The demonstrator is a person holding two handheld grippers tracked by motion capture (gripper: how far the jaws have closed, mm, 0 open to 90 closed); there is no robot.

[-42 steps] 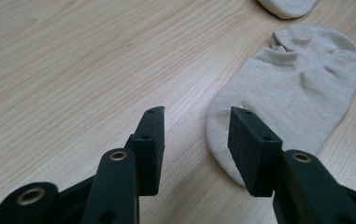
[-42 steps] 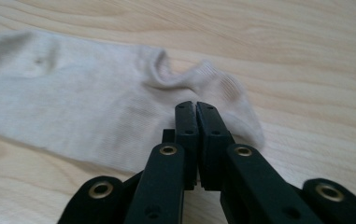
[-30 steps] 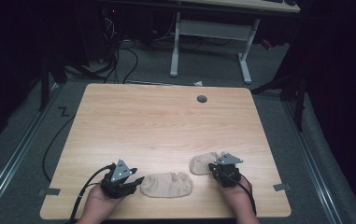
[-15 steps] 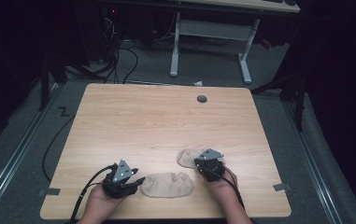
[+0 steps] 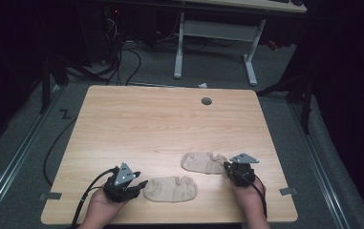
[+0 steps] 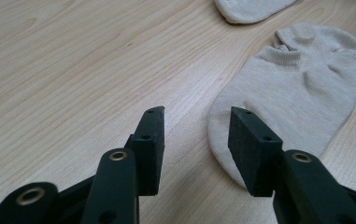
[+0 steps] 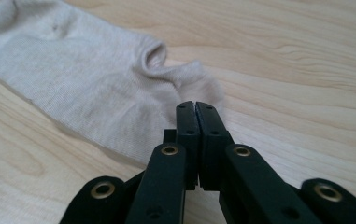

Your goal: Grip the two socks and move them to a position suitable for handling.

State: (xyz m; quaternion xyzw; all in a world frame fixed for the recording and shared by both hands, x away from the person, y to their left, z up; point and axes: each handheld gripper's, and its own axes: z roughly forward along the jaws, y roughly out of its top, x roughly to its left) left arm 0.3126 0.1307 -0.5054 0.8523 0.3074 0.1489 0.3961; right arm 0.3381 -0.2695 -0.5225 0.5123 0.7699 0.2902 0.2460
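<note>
Two beige ankle socks lie flat near the table's front edge. The near sock (image 5: 170, 188) is just right of my left gripper (image 5: 131, 185), which is open. In the left gripper view, that gripper (image 6: 196, 116) has its right jaw over the toe end of the near sock (image 6: 302, 88). The far sock (image 5: 202, 162) lies left of my right gripper (image 5: 231, 171). In the right gripper view, that gripper (image 7: 195, 106) is shut at the heel edge of the far sock (image 7: 82, 79), where the fabric puckers toward the tips.
The wooden table (image 5: 160, 124) has a round cable hole (image 5: 206, 101) near its back edge. A corner of the far sock (image 6: 250, 7) appears at the top of the left gripper view. A white desk frame (image 5: 215, 28) stands on the floor behind.
My right gripper went left with the far sock, then came back right. The sock now lies longer and further left. The left gripper and the near sock have not moved.
</note>
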